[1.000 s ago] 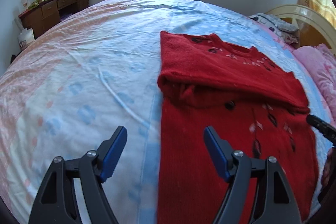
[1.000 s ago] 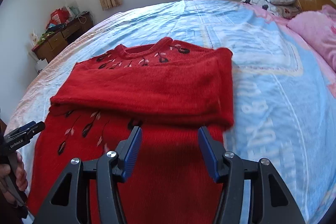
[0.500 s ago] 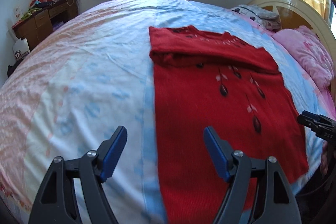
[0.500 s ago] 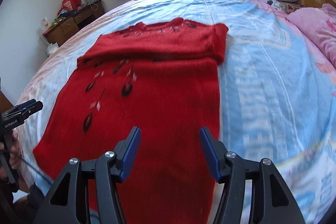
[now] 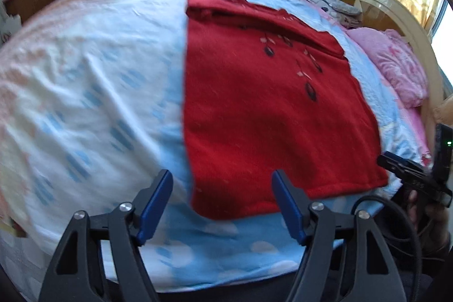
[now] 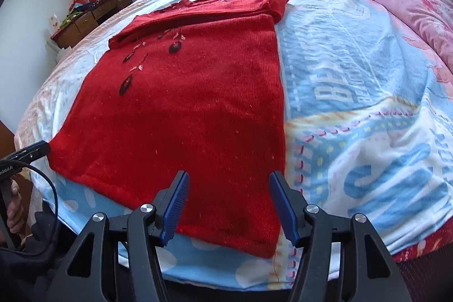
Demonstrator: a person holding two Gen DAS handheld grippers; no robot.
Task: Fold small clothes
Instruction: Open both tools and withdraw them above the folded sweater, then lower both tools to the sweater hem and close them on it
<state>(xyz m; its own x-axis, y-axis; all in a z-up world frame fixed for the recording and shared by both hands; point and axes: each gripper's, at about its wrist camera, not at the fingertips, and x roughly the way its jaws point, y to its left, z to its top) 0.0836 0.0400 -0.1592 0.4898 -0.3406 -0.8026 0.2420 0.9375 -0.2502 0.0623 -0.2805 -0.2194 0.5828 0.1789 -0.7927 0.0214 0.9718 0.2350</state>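
Blue-padded jaws of the left gripper (image 5: 222,207) are seen at the bottom of the left wrist view, standing apart with nothing between the pads; they have just been closing slightly. The near left corner of the red sweater (image 5: 269,115) is framed between them, not touched. In the right wrist view, the right gripper (image 6: 229,207) is likewise held apart and empty above the near right corner of the hem (image 6: 226,234). The left gripper's tip is noted at the left edge of that view, beside the hem's other corner.

The sweater is found lying flat near the lower edge of the bed (image 6: 368,92), its body smoothed, leaf embroidery uppermost. Toward the top of the frame, the sleeves (image 6: 203,12) are seen already folded across the chest below the collar.

Progress is judged partial: sleeves are folded in; the fold of hem toward collar is not yet made. Both hem corners remain to be gripped.
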